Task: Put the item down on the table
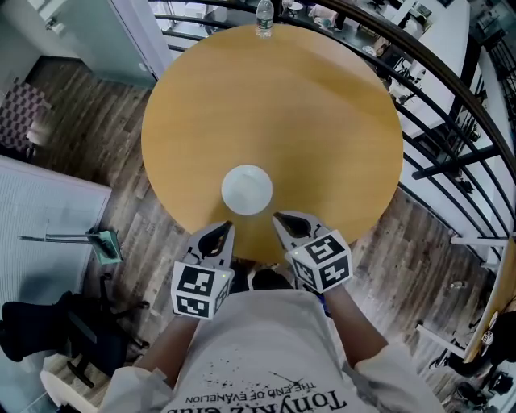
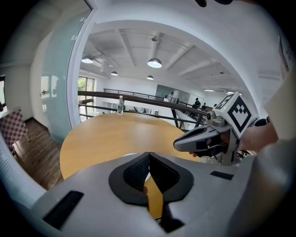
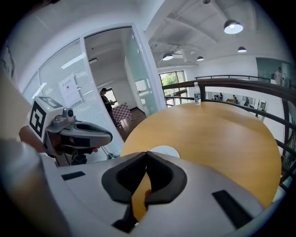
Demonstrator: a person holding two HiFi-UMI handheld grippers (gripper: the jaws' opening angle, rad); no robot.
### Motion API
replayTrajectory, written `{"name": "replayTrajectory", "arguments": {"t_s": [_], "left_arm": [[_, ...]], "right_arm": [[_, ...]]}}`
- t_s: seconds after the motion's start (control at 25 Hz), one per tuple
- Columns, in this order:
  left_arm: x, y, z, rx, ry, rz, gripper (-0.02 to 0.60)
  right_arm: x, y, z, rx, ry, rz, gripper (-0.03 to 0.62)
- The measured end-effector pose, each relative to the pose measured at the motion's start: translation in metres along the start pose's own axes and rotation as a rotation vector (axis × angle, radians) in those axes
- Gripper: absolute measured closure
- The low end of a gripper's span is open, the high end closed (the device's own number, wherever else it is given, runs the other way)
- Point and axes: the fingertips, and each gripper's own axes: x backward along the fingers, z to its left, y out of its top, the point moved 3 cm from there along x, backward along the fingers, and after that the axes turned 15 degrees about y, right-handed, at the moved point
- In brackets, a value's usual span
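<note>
Looking down, we see the white round item [image 1: 247, 189] lying flat on the table [image 1: 339, 121], wholly on the wood and apart from both tools. By our reading the putting-down itself is done.

The left tool [image 1: 222, 231] hangs just on our side of the item and to its left. Its jaws are closed tip to tip, with nothing between the pads except a view of the table beneath. The right tool [image 1: 279, 219] sits just on our side of the item and to its right. It is likewise closed and holds nothing. Neither tip touches the item.

Far beyond the item, at the table's opposite rim, stands a water bottle [image 1: 264, 18], well out of the way.

What we judge is left is a clean retreat. We should draw both tools away from the item, up and toward ourselves rather than across it, so that no tip clips its rim and slides it. The item lies nearer our rim than the middle, so a nudge in our direction is the one to avoid. Closed tools help here, since they make the narrowest shape beside the item.
</note>
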Motion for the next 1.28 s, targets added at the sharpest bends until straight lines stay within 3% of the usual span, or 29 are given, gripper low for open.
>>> {"name": "replayTrajectory", "arguments": {"t_s": [1.28], "left_arm": [[0.001,0.004,0.014,0.046,0.020,-0.003,0.558]], "right_arm": [[0.004,0.013,-0.005,-0.018,-0.012,-0.025,0.569]]}}
